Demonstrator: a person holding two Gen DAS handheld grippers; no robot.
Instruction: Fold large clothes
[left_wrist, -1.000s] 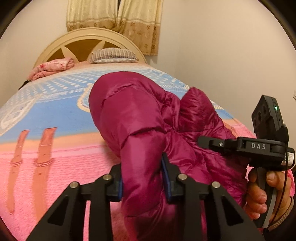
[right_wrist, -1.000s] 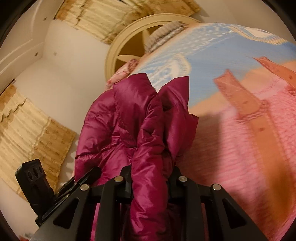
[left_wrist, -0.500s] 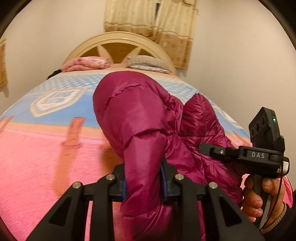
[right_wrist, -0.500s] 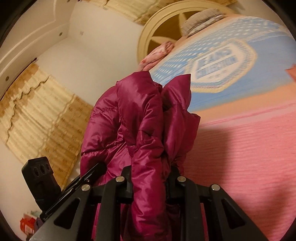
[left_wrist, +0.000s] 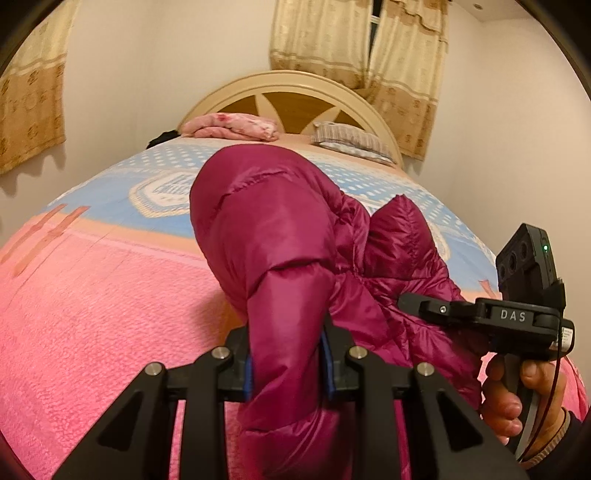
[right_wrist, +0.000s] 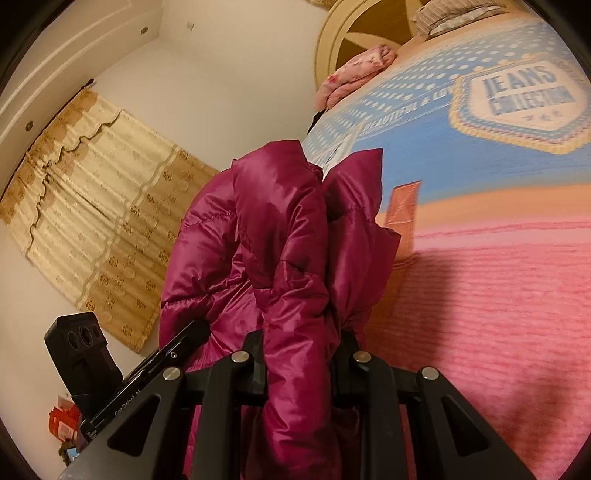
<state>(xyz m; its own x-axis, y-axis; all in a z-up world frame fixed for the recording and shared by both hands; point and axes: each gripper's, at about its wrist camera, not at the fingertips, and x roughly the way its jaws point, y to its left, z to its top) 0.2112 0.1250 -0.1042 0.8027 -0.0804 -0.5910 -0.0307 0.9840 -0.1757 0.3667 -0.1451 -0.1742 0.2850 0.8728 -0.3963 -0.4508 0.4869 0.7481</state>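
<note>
Both grippers pinch folds of the magenta puffer jacket (left_wrist: 280, 236) above the pink bedspread (left_wrist: 92, 317). The left gripper (left_wrist: 286, 363) and right gripper (right_wrist: 299, 373) sit close together; the jacket seems lifted.

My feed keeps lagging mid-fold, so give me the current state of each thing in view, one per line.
Left gripper: shut on the puffer jacket.
Right gripper: shut on the puffer jacket.
Puffer jacket: magenta, bunched, held up off the bed by both grippers.
Bedspread: spread flat over the bed.
Pink blanket: folded, by the headboard.
Striped pillow: lying flat by the headboard.
Curtains: drawn.
</note>
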